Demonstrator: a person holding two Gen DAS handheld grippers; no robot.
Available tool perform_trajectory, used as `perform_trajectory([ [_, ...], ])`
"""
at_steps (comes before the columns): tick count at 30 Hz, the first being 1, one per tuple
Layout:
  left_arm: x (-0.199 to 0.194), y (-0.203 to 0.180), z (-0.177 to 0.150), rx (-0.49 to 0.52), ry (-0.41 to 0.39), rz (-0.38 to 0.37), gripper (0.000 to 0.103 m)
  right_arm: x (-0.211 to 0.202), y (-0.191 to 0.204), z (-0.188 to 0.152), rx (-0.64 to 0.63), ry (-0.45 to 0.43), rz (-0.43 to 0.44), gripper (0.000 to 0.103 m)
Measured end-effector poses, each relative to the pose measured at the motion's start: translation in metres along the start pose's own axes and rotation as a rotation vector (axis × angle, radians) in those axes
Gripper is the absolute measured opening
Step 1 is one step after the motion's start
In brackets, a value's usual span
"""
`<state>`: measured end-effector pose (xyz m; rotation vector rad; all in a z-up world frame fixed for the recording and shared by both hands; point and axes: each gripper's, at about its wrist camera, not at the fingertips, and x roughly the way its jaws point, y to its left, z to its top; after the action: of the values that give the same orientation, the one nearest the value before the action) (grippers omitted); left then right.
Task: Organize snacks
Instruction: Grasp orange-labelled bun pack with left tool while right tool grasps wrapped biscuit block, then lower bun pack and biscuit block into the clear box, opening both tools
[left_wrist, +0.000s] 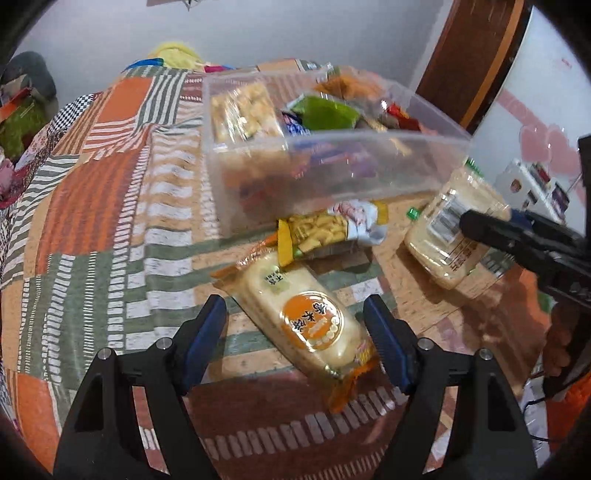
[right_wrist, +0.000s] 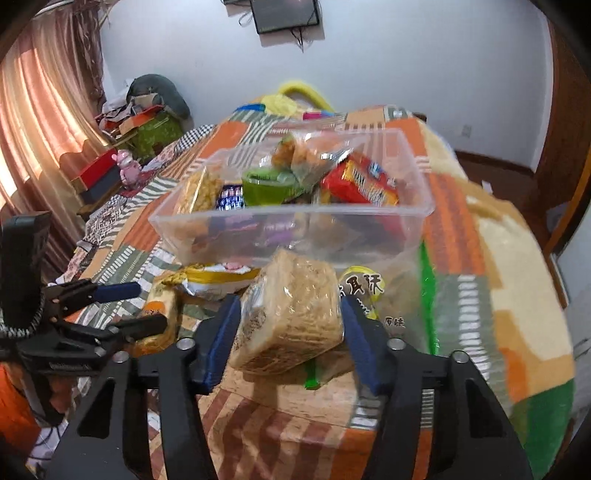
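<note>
The right tool (right_wrist: 291, 325) grips a clear-wrapped noodle pack (right_wrist: 291, 314), lifted just short of the clear plastic bin (right_wrist: 406, 221) of snacks on the patchwork bedspread (left_wrist: 110, 192). The left tool (left_wrist: 295, 325) hangs wide open around an orange-labelled rice cracker pack (left_wrist: 306, 317), seemingly not touching it. A yellow snack bag (left_wrist: 325, 229) lies against the bin.

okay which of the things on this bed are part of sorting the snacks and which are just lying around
Part of the job:
clear plastic bin
noodle pack, in the right gripper
rice cracker pack, between the left gripper fingers
yellow snack bag

Just lying about:
patchwork blanket
pink toy
wall screen
</note>
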<state>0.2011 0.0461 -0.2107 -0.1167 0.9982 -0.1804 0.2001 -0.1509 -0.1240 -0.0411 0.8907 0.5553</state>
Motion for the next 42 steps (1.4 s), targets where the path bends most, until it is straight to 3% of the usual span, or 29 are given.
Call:
perform_trajectory([
  [2, 0.004, -0.001, -0.002, 0.003, -0.001, 0.014, 0.077, -0.001, 0.005, -0.002, -0.010, 0.001, 0.033, 0.040],
  [5, 0.007, 0.003, -0.004, -0.020, -0.010, 0.026, 0.076, -0.002, 0.016, -0.003, -0.042, -0.004, 0.048, 0.039],
  [10, 0.005, 0.011, -0.006, -0.036, -0.035, 0.050, 0.048, 0.012, 0.020, -0.003, -0.037, 0.030, 0.043, 0.038],
  [13, 0.002, 0.018, -0.007, -0.045, -0.047, 0.064, 0.037, 0.014, 0.019, -0.003, -0.024, 0.030, 0.041, 0.033],
  [24, -0.043, 0.015, -0.010, -0.062, -0.149, 0.075, 0.036, -0.011, 0.019, 0.003, -0.015, -0.043, 0.053, 0.032],
  [33, -0.081, -0.005, 0.030, -0.038, -0.269, 0.025, 0.036, -0.047, 0.010, 0.025, -0.011, -0.161, 0.027, 0.032],
  [42, -0.064, -0.013, 0.079, -0.036, -0.309, 0.021, 0.036, -0.058, -0.012, 0.053, 0.019, -0.238, -0.031, 0.032],
])
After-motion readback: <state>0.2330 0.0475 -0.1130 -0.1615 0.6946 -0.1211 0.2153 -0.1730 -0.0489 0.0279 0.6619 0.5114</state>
